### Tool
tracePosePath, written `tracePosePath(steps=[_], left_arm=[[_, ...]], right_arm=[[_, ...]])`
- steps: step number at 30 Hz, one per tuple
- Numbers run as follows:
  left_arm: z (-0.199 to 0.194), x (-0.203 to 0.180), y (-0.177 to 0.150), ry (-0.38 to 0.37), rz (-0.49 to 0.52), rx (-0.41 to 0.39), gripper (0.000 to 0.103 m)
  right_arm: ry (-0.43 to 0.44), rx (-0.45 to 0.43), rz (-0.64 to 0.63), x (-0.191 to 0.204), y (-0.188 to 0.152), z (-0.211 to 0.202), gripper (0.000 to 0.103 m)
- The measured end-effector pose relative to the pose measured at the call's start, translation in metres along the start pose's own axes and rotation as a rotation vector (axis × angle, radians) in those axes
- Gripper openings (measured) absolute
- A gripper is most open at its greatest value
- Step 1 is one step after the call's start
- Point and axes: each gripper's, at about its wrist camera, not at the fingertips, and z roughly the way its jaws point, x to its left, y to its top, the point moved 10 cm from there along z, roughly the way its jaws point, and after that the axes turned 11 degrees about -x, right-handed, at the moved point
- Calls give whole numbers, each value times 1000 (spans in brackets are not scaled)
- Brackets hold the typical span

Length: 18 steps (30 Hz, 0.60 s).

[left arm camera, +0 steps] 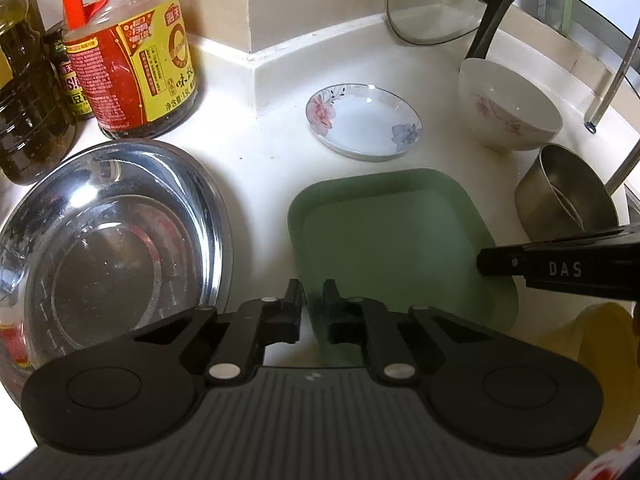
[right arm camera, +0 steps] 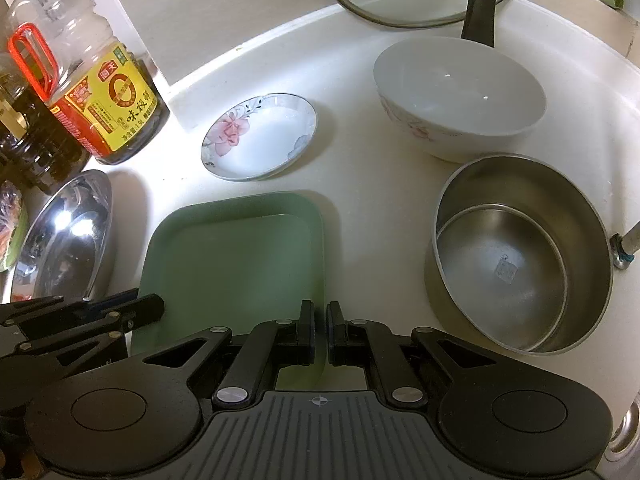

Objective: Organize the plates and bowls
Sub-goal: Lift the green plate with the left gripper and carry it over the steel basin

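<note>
A green square plate (left arm camera: 392,236) lies flat on the white counter (left arm camera: 256,148). My left gripper (left arm camera: 312,294) is shut on its near left rim, which sits between the two fingers. In the right wrist view my right gripper (right arm camera: 320,314) is shut on the near right rim of the same green plate (right arm camera: 228,256). Beyond the plate lie a small floral dish (left arm camera: 364,122) and a white floral bowl (left arm camera: 508,108). Two nested steel bowls (right arm camera: 520,256) stand to the right of the plate. A wide steel basin (left arm camera: 108,232) sits to its left.
A soy sauce bottle (left arm camera: 132,64) and a dark oil bottle (left arm camera: 24,92) stand at the back left by the wall. A glass lid (left arm camera: 440,4) leans in the back corner behind a black handle (left arm camera: 488,28). Something yellow (left arm camera: 592,340) shows at the lower right.
</note>
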Motion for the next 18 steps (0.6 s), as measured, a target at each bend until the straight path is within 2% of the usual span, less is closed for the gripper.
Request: tracePosePath(steps=[18], left_arm=[[-34, 8, 22, 11, -26, -93, 8]], right_arm=[[31, -94, -40, 17, 20, -28, 6]])
